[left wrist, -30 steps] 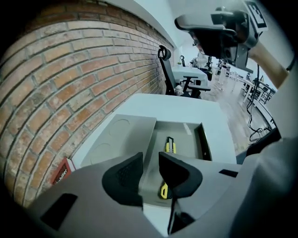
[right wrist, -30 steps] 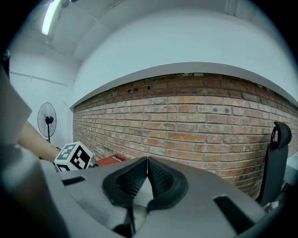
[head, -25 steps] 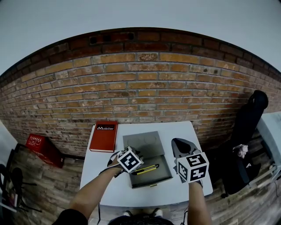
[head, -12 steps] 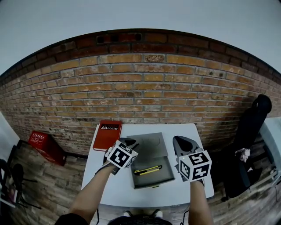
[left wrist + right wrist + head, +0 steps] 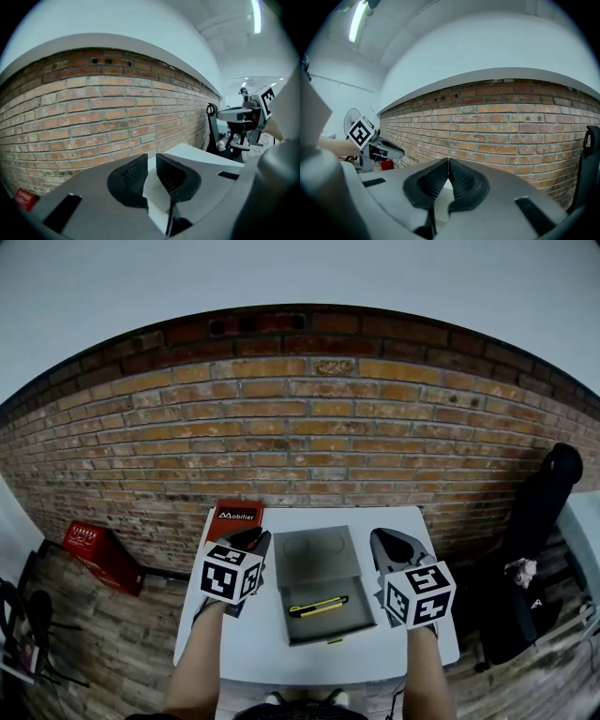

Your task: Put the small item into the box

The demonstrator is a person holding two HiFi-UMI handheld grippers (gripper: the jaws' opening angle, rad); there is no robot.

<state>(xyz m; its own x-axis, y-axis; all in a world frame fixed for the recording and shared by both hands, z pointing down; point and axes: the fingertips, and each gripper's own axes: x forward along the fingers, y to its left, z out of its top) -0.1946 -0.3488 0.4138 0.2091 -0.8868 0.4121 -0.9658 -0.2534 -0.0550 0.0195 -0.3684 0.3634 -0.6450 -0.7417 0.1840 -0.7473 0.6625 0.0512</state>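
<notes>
On the white table (image 5: 244, 652): a grey box (image 5: 349, 622) sits at the centre, open, with its lid (image 5: 314, 554) lying flat at 12 o'clock from the tray, toward the wall.
Small item: a yellow-and-black utility knife (image 5: 317, 607) lies inside the tray, slanted, with its far end toward 2 o'clock. Neither gripper is touching it.
Left gripper (image 5: 255, 538): held at 9 o'clock from the box, over the table's left side and pointing toward the bricks. Its own view shows the jaws (image 5: 152, 164) a narrow gap apart, having just been closing, with only bare tabletop seen between the pads.
Right gripper (image 5: 384, 536): held at 3 o'clock from the box, also aimed at the wall. Its own view shows the jaws (image 5: 448, 164) brought together at the tips, with nothing in them.
Red book (image 5: 234, 518): lies at 10 o'clock from the box, on the table's far left corner; the left gripper's tips overlap its near corner in the head view.
Brick wall (image 5: 309, 437): runs along the table's far edge at 12 o'clock.
Red crate (image 5: 89, 549): on the wooden floor at 9 o'clock, well apart from the table.
Black chair (image 5: 539, 493): stands at 3 o'clock, beyond the table's right edge.
</notes>
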